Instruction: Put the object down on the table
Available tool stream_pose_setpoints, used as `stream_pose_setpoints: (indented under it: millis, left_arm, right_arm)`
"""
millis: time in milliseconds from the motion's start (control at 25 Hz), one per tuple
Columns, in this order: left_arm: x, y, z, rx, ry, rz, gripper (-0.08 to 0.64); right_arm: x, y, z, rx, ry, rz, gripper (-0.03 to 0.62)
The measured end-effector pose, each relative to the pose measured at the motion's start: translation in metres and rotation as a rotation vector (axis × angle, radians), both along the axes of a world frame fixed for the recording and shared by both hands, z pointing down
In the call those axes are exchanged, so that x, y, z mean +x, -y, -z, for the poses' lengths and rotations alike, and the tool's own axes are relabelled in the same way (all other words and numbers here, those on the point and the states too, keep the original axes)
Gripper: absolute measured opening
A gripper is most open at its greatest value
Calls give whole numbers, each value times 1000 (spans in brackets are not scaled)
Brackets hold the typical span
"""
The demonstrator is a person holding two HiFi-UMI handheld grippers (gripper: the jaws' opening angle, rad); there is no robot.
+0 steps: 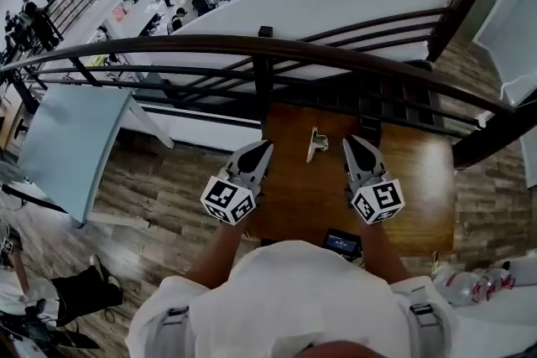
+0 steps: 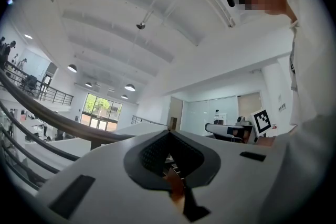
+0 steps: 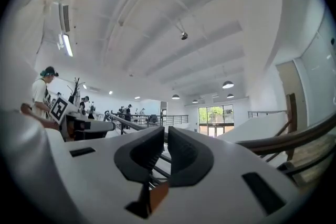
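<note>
Item: small white object [image 1: 316, 143], identity not legible. It rests on the wooden table [image 1: 419, 180], free of both tools, so the set-down looks already done. Its long axis runs away from the person, towards the railing [image 1: 336, 54].

Left gripper [image 1: 265, 148]: jaws closed tip to tip in its own view, nothing between them. It lies just left of the object.

Right gripper [image 1: 349, 143]: jaws all but together (only a thin slit shows), holding nothing. It lies just right of the object and is the nearer of the two.

Pose: both forearms reach forward from the body. The grippers flank the object and point at the railing.
</note>
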State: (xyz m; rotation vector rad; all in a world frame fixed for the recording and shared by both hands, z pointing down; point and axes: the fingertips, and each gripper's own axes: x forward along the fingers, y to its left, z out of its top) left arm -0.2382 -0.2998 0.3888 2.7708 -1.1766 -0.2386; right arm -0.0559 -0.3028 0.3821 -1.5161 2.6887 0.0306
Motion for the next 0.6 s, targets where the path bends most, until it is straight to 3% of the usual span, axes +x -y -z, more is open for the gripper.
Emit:
stream_pose_setpoints:
  millis: [160, 600]
  left_arm:
    - [20, -15, 6, 12, 14, 8, 14]
    - [67, -39, 2, 53, 28, 81, 14]
  right_arm:
    - [12, -20, -1, 11, -79, -15, 34]
    - [63, -53, -19, 8, -74, -35, 29]
